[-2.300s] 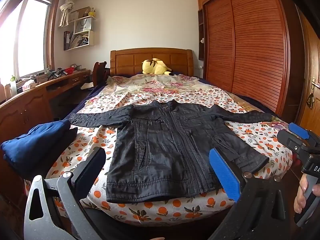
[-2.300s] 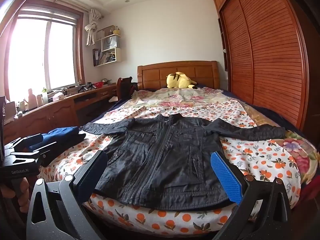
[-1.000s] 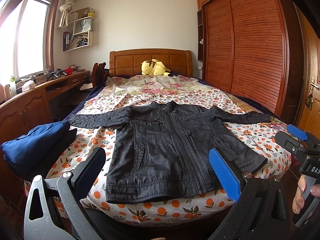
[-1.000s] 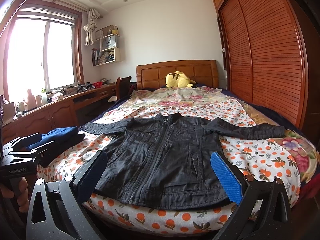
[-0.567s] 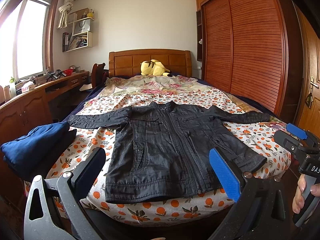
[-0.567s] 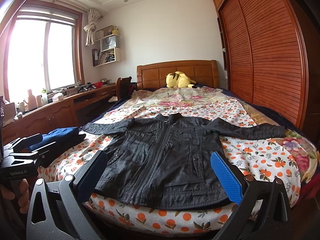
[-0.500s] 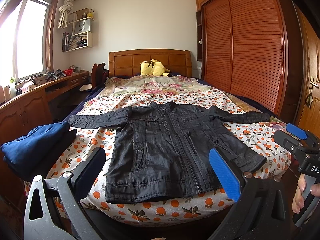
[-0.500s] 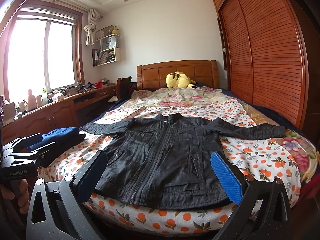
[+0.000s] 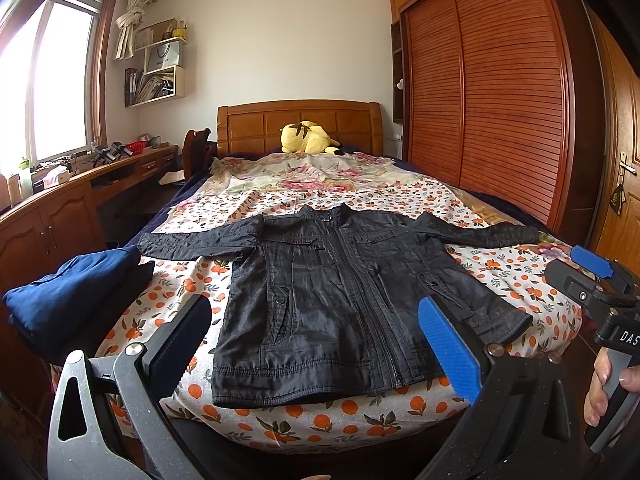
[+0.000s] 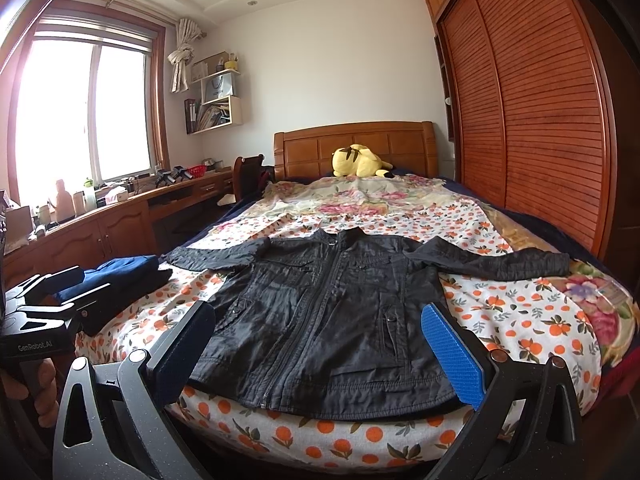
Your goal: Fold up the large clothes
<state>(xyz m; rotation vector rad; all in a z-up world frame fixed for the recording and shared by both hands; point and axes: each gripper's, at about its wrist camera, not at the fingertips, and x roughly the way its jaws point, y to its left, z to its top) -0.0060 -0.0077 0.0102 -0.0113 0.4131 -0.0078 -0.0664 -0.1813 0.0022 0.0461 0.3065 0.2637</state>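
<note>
A black zip jacket (image 9: pixel 340 292) lies flat and face up on the bed, both sleeves spread out sideways, hem toward me; it also shows in the right wrist view (image 10: pixel 328 312). My left gripper (image 9: pixel 316 344) is open and empty, held off the foot of the bed in front of the hem. My right gripper (image 10: pixel 320 348) is open and empty, also in front of the hem, to the right of the left one. Each gripper shows at the edge of the other's view.
The bed (image 9: pixel 540 280) has an orange-print sheet. A folded blue garment stack (image 9: pixel 68 304) sits at its near left corner. A yellow plush toy (image 9: pixel 308 138) lies by the headboard. A wooden desk (image 9: pixel 60 200) runs along the left, a slatted wardrobe (image 9: pixel 500 100) along the right.
Both grippers stay open and nearly still; the views have drifted only slightly. The jacket has not moved.
</note>
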